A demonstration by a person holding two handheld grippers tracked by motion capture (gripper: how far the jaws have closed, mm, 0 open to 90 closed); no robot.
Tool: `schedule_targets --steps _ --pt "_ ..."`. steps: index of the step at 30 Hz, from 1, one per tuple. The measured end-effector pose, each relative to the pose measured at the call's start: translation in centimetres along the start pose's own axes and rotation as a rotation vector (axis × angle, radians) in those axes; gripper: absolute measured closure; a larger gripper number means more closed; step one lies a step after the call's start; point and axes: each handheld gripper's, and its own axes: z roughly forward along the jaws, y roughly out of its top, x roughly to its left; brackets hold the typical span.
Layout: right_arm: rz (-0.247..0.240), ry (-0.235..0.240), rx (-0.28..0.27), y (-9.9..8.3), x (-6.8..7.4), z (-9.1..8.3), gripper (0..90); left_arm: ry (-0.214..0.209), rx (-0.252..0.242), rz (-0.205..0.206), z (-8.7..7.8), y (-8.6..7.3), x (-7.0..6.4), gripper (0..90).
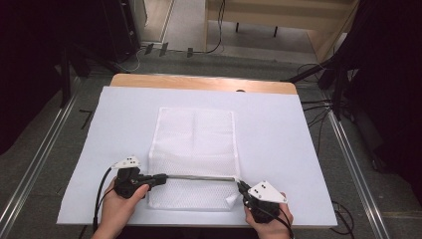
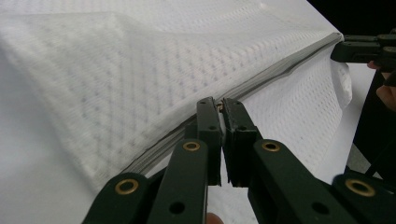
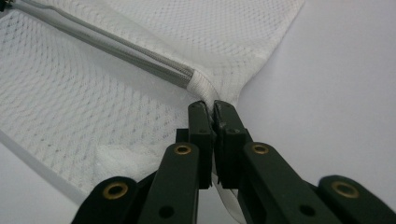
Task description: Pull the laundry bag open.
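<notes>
So I've got both sets of fingers pinched tight, left gripper [image 1: 158, 179] on the zipper pull [image 2: 219, 106], right gripper [image 1: 242, 187] on the mesh bag [image 1: 195, 149] corner near the counter [image 1: 278, 149] front edge, keeping the zipper [image 1: 199, 178] taut.

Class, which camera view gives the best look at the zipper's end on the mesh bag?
The right gripper view: the zipper ends sharply at the bag's hem, just above the right gripper. The left gripper view shows its length running toward that far end; the high view shows a thin grey line.
</notes>
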Motion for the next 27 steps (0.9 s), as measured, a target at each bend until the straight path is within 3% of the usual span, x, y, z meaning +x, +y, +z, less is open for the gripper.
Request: schedule_targets --steps 9,27 --pt "0.014 -0.016 -0.005 0.0 -0.4 -0.1 88.2 0.02 -0.025 -0.031 -2.2 -0.9 1.4 86.9" --pt "0.01 -0.015 0.003 0.0 -0.8 0.0 88.2 0.054 -0.03 -0.031 -3.7 -1.6 2.3 86.9"
